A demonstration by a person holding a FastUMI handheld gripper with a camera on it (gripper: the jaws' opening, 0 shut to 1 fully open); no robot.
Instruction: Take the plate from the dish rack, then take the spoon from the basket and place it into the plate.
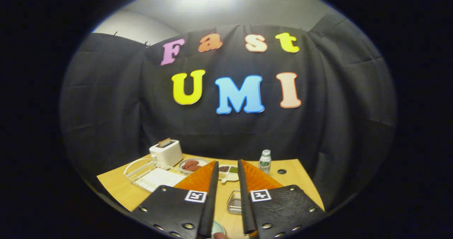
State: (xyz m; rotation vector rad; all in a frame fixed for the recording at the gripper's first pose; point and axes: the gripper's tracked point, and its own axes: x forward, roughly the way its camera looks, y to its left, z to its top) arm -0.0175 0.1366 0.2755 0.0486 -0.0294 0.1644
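Observation:
My gripper (227, 161) is open and held high over a wooden table (116, 189), with nothing between its fingers. A small wire basket (234, 201) sits on the table in the gap between the fingers; I cannot make out what is in it. Left of the fingers lies a white wire dish rack (152, 175) with a flat white piece in it. Close under the gripper, a pale round rim like a plate (218, 228) peeks out between the finger bases, and a person's fingertip (221, 235) is at its near edge.
Behind the rack stands a white toaster (166, 152) holding a slice. Beside it is a plate of reddish food (193, 164). A compartment tray (228, 171) lies just beyond the fingertips. A small bottle (264, 161) and a dark round spot (281, 171) are at the right.

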